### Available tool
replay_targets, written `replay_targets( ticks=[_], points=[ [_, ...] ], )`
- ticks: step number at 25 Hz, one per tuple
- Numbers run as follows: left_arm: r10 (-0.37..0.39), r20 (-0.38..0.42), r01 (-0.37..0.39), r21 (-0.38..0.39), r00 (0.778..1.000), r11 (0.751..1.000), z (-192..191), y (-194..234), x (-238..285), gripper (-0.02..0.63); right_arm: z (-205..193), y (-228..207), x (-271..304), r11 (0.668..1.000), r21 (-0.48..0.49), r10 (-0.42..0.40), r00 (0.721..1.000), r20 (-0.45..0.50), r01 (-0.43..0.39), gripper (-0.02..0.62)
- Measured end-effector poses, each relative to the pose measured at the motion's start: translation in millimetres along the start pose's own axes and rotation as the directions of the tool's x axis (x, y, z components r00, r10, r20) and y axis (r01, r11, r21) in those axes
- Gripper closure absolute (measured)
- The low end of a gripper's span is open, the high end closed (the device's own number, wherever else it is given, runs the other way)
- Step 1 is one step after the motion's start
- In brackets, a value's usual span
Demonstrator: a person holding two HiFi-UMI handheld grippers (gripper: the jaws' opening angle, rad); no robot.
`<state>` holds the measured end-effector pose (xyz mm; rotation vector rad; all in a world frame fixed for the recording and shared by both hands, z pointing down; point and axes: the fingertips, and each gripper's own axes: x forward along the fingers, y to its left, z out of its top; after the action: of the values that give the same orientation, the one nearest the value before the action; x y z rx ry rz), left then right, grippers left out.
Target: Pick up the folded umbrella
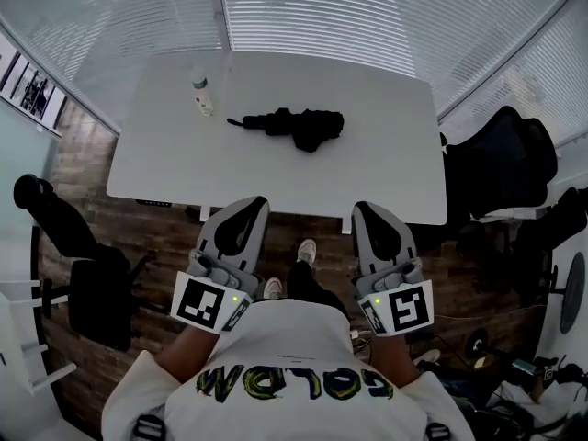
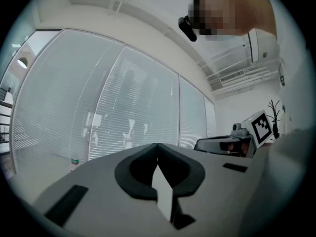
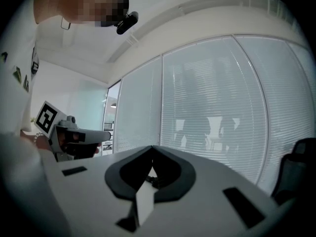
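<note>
Black folded umbrella [image 1: 294,127] lies in the middle of the white table [image 1: 386,163].
We hold our left gripper [image 1: 252,202] and right gripper [image 1: 366,209] by the table's near edge, both squeezed tight and empty. A small bottle [image 1: 201,93] stands left of the umbrella, and a black chair [image 1: 505,159] sits at the right.

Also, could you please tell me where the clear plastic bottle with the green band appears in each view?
Head view: the clear plastic bottle with the green band stands on the white table, left of the black folded umbrella.
Left gripper view: the bottle is tiny, low at the left.
Right gripper view: not in it.
Shared landmark: the white slatted window blinds, in all three.
</note>
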<state>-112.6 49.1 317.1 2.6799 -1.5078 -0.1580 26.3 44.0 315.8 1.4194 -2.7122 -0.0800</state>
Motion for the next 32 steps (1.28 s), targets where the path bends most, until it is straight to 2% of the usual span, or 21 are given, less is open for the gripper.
replay_targets(
  ticks=[10, 17, 25, 32],
  points=[
    [-0.007, -0.004, 0.007, 0.025, 1.000, 1.000, 5.1, -9.0, 115.5, 0.594, 2.1, -105.5, 41.1, 1.000, 0.012, 0.005, 1.000, 0.011, -0.005, 0.583],
    [0.007, 0.006, -0.007, 0.041, 1.000, 0.999, 4.6, -13.4, 175.2, 0.594, -1.0, -166.0, 61.8, 1.000, 0.015, 0.011, 1.000, 0.020, -0.011, 0.583],
    [0.042, -0.013, -0.041, 0.051, 0.999, 0.998, -5.8, -3.8, 207.6, 0.594, -14.6, -190.6, 82.0, 0.998, 0.035, 0.044, 0.999, -0.005, -0.044, 0.583],
    [0.030, -0.021, -0.029, 0.077, 0.999, 0.997, -2.8, 18.7, 221.3, 0.594, -11.8, -193.7, 111.5, 0.998, 0.031, 0.051, 0.999, -0.008, -0.050, 0.583]
  ],
)
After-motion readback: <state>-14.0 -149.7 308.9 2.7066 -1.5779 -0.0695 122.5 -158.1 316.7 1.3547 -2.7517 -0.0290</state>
